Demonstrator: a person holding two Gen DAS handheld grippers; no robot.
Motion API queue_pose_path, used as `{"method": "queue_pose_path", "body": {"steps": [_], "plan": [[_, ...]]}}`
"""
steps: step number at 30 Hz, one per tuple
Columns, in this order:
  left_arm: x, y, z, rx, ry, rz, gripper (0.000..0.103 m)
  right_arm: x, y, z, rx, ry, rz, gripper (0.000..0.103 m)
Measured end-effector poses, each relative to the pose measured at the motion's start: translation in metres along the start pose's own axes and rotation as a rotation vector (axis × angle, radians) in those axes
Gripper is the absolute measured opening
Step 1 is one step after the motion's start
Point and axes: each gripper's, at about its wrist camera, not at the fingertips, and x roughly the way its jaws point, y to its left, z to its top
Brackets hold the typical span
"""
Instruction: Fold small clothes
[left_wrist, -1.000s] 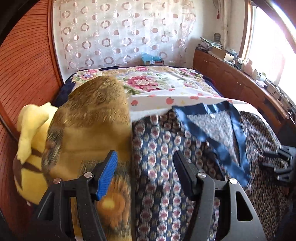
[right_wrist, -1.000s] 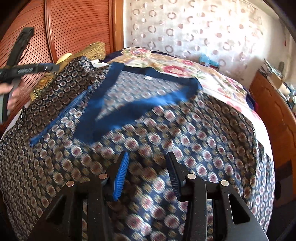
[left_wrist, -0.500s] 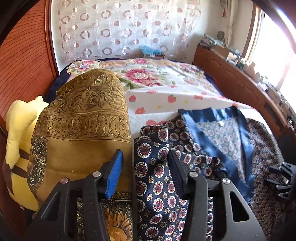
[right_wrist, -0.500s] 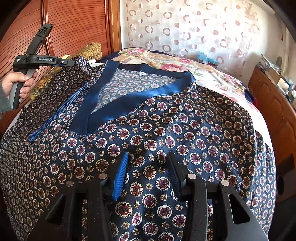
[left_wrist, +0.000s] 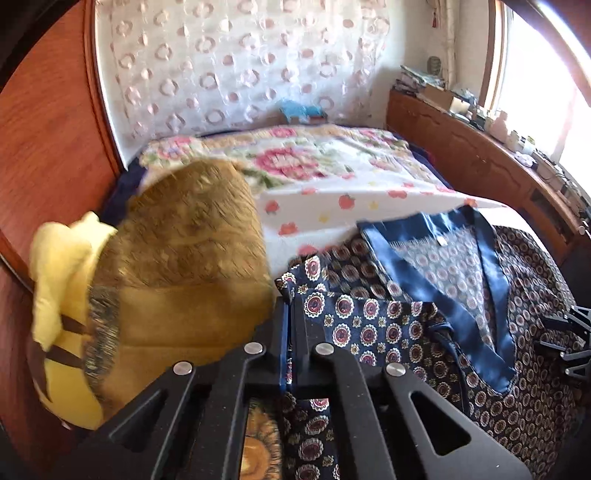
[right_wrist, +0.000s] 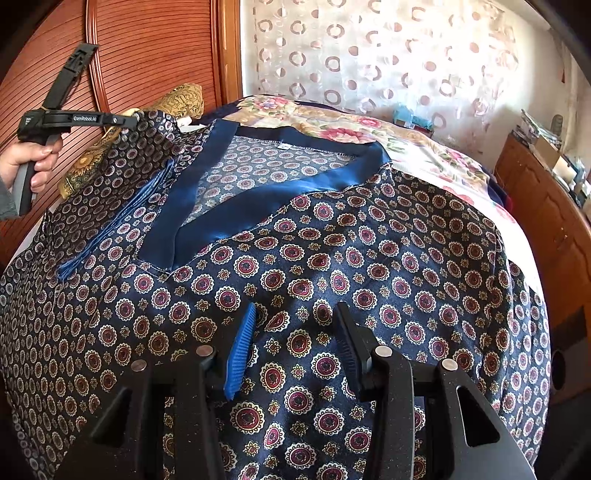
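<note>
The patterned navy top (right_wrist: 369, 266) lies spread face-up over the bed (right_wrist: 436, 155), its blue-trimmed neckline toward the headboard; the left gripper (left_wrist: 290, 325) is clamped on the fabric at the shoulder edge, just beside the gold pillow (left_wrist: 184, 266), while the right gripper (right_wrist: 295, 343) hangs with jaws apart over the garment's lower middle, gripping nothing. The cloth looks slippery, so a thin one-sided pinch could slide out as it lifts. With only one corner held, the fold would likely drag askew and bunch, or catch the pillow alongside.
</note>
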Motion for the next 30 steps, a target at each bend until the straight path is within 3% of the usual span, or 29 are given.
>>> {"method": "queue_pose_path", "body": {"steps": [5,8,12,16,18,24,30], "plan": [[-0.032,0.018,0.012,-0.023,-0.092,0.099,0.001,0.000,0.000,0.000,-0.001,0.000,0.000,0.045],[-0.033,0.032,0.013,-0.020,-0.075,0.162,0.001,0.000,0.000,0.000,-0.001,0.000,0.001,0.045],[-0.025,0.049,0.004,-0.045,-0.055,0.186,0.001,0.000,0.000,0.000,-0.002,-0.001,0.000,0.045],[-0.026,0.051,-0.003,-0.067,-0.077,0.145,0.001,0.000,-0.001,0.000,-0.001,0.000,0.002,0.045],[-0.032,0.050,-0.004,-0.083,-0.091,0.114,0.007,0.000,-0.002,0.000,-0.001,-0.001,0.002,0.045],[-0.067,0.030,-0.015,-0.061,-0.158,0.032,0.036,0.000,-0.002,0.000,-0.001,-0.001,0.002,0.045],[-0.079,-0.003,-0.051,-0.008,-0.141,-0.049,0.039,0.000,-0.002,0.000,-0.002,-0.001,0.003,0.046]]}}
